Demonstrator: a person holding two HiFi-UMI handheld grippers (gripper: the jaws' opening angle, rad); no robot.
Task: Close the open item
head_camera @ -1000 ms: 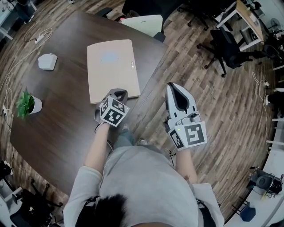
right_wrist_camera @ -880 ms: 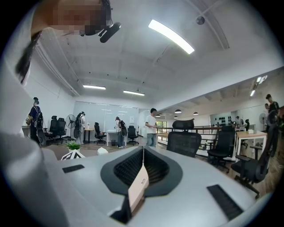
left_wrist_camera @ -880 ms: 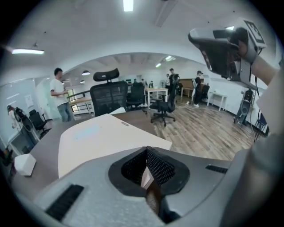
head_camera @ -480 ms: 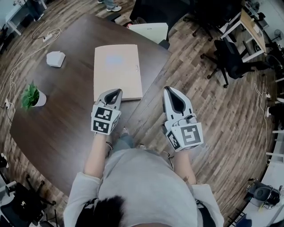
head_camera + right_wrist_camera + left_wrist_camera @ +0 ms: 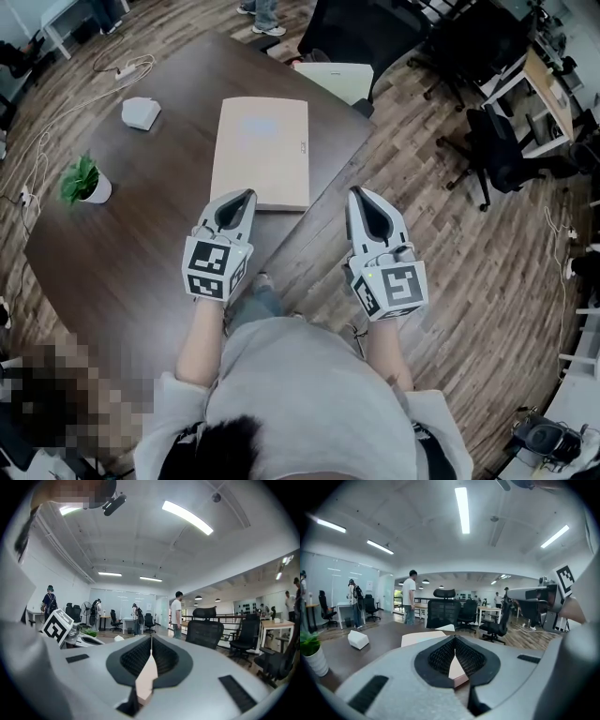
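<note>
Laptop lies shut on the table, both tongs closed and empty.
The tan laptop (image 5: 261, 150) lies flat, lid down, toward the far side of the dark table (image 5: 131, 244). The left gripper (image 5: 246, 195) has its jaws pressed together on nothing, its tip over the laptop's near edge; I cannot tell if it touches. The right gripper (image 5: 362, 193), jaws likewise together and empty, hangs right of the table over the floor. A potted plant (image 5: 84, 181) stands far left.

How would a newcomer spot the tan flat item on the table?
On the dark wooden table, just ahead of the left gripper near the right edge, lies a tan flat rectangle. It is the largest thing there, unlike the small white block and potted plant to its left.
</note>
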